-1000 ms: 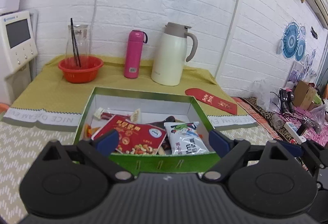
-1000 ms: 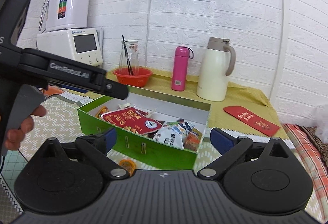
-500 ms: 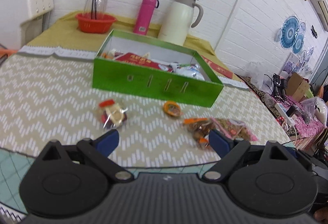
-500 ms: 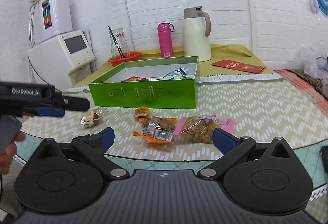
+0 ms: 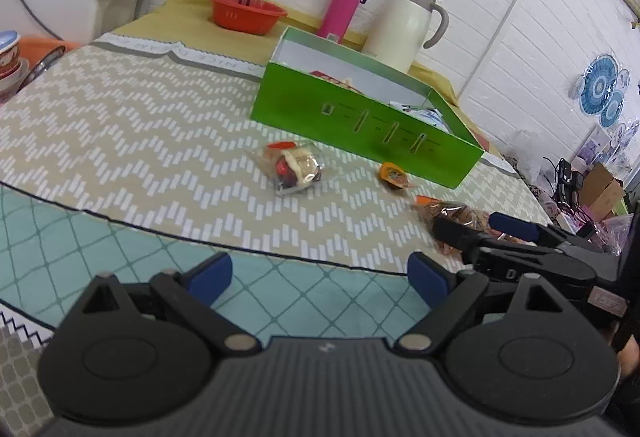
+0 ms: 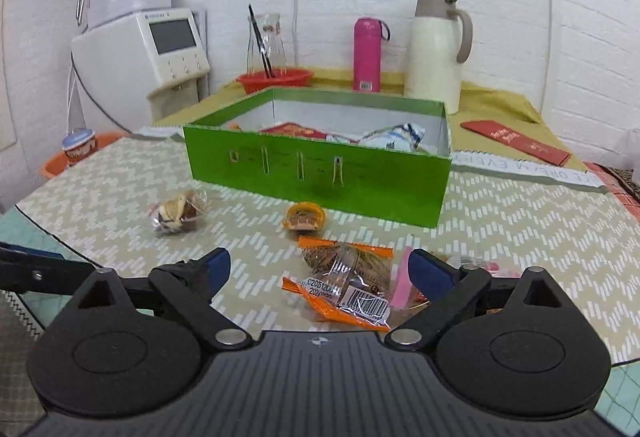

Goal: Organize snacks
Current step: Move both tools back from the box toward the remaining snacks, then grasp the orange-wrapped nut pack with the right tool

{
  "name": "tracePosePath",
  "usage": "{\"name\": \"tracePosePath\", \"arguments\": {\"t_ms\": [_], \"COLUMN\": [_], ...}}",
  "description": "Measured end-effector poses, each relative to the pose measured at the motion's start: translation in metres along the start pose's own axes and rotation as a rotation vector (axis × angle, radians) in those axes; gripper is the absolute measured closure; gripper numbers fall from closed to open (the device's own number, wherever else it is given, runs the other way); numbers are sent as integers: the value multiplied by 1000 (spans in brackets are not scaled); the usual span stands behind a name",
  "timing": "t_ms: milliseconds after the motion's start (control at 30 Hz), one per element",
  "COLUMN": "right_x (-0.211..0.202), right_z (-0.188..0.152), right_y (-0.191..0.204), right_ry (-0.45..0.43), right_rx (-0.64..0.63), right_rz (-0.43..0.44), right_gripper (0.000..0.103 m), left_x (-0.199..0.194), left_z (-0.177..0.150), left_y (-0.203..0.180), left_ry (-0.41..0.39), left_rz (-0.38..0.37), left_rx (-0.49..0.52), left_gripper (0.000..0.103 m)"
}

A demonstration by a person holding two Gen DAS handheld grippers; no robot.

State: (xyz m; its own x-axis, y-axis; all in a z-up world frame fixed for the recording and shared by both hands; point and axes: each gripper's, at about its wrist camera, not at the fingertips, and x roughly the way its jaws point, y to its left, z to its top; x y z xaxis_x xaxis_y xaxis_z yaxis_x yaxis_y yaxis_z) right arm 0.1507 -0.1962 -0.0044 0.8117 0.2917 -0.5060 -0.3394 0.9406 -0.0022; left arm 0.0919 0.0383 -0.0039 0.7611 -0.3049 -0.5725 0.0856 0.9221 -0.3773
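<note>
A green open box (image 6: pixel 320 173) (image 5: pixel 360 125) holds several snack packets. Loose snacks lie on the table in front of it: a clear packet with a brown and white sweet (image 6: pixel 178 215) (image 5: pixel 294 169), a small orange cup snack (image 6: pixel 304 217) (image 5: pixel 394 173), and an orange-edged clear packet (image 6: pixel 348 279) (image 5: pixel 452 215) with a pink-edged packet (image 6: pixel 402 283) beside it. My right gripper (image 6: pixel 320 271) is open, its fingers either side of the orange-edged packet. It also shows in the left wrist view (image 5: pixel 486 227). My left gripper (image 5: pixel 320 277) is open and empty, held back over the teal mat.
Behind the box stand a red bowl (image 6: pixel 274 81) with a glass jar, a pink bottle (image 6: pixel 367 55) and a cream thermos jug (image 6: pixel 436 53). A white appliance (image 6: pixel 160 45) is at the back left. A red envelope (image 6: pixel 516 141) lies at the right.
Both grippers have pulled back from the box and lowered toward the table. The right gripper has come down around the orange-edged packet; the left has swung left.
</note>
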Motion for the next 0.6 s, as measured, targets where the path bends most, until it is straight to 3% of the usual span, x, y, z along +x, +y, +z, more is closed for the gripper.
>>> {"name": "tracePosePath", "arguments": {"t_ms": [133,167,267,500,600], "right_x": [2,-2,-20,-43,-41], "right_z": [-10,-11,-16,-33,-31], "right_y": [7,7,3,11,9], "right_ry": [2,-3,3,-12,-34], "right_rx": [-56,-59,-6,25,76], "right_rz": [-20,-19,49,92,99], "right_gripper": [2,28,31,24,7], "left_x": [5,7,10,18,18], "left_z": [-1,-1,-1,4,9], "left_y": [4,4,4,-2,-4], "left_ry": [27,31,38,52,54], "left_rz": [0,-2,-9,-39,-34], "left_rx": [-7,-8,-10,10,39], "left_gripper": [14,14,14,14,14]}}
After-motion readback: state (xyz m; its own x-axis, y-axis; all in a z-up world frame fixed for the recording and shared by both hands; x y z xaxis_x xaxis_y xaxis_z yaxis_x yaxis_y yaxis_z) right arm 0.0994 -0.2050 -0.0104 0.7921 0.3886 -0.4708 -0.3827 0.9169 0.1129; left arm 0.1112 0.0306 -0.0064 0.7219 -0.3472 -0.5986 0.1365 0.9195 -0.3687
